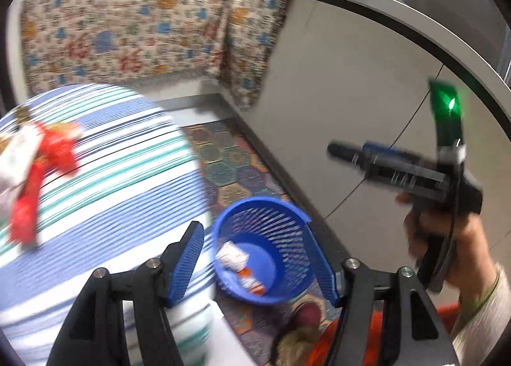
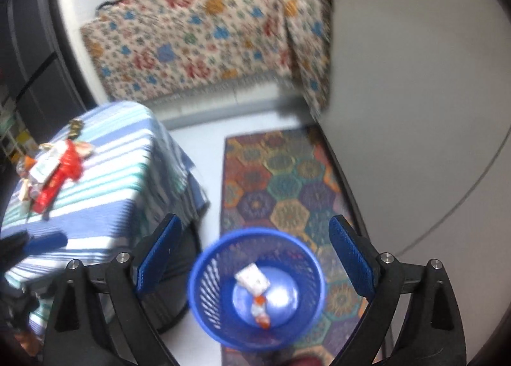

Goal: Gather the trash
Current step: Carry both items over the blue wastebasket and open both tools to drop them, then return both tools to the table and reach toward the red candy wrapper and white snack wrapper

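Observation:
A blue mesh basket (image 1: 287,216) (image 2: 210,273) stands on the floor beside the table and holds white and orange wrappers (image 1: 238,265) (image 2: 254,281). My left gripper (image 1: 252,227) hovers above the basket, open, nothing between its blue pads. My right gripper (image 2: 255,220) hangs over the same basket, open wide and empty; in the left wrist view it shows at the right, held in a hand (image 1: 447,247). More trash, a red wrapper (image 1: 48,155) (image 2: 60,171) with white paper scraps, lies on the striped tablecloth (image 1: 111,190) (image 2: 121,148).
A hexagon-patterned mat (image 1: 223,161) (image 2: 281,174) lies under the basket. A grey cabinet front (image 1: 345,85) (image 2: 415,78) runs along the right. A floral cloth (image 1: 127,30) (image 2: 198,40) hangs over a counter behind. Both views are motion-blurred.

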`<state>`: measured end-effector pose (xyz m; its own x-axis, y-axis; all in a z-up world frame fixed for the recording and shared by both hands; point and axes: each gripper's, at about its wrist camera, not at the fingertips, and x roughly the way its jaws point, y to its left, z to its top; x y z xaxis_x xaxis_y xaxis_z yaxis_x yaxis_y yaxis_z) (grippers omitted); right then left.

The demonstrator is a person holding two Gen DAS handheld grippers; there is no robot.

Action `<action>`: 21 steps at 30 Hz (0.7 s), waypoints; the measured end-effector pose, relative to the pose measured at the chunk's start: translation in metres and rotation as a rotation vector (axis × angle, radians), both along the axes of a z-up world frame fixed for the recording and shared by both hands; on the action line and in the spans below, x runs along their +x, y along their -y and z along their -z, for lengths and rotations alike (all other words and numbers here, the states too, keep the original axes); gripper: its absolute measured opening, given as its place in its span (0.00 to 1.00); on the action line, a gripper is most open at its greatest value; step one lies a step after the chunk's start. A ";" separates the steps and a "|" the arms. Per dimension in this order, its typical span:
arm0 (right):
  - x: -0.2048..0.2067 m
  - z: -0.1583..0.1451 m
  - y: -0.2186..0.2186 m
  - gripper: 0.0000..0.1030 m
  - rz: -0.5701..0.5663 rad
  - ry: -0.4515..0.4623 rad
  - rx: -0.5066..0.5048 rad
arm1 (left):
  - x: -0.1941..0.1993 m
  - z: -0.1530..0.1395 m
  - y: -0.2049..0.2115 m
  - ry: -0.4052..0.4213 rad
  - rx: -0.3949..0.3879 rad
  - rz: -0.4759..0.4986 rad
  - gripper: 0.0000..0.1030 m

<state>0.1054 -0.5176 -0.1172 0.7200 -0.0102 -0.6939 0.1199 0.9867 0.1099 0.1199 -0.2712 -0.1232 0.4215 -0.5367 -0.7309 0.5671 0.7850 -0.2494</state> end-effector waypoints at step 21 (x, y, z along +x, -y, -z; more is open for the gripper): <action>0.065 0.015 -0.278 0.80 -0.475 -0.009 0.106 | 0.020 0.013 -0.257 0.022 0.193 -0.368 0.64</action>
<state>0.1705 -0.2401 -0.1327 0.6218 0.3893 -0.6796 -0.3398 0.9159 0.2138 0.1400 -0.0137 -0.1360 0.5758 -0.2013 -0.7924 0.2437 0.9674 -0.0686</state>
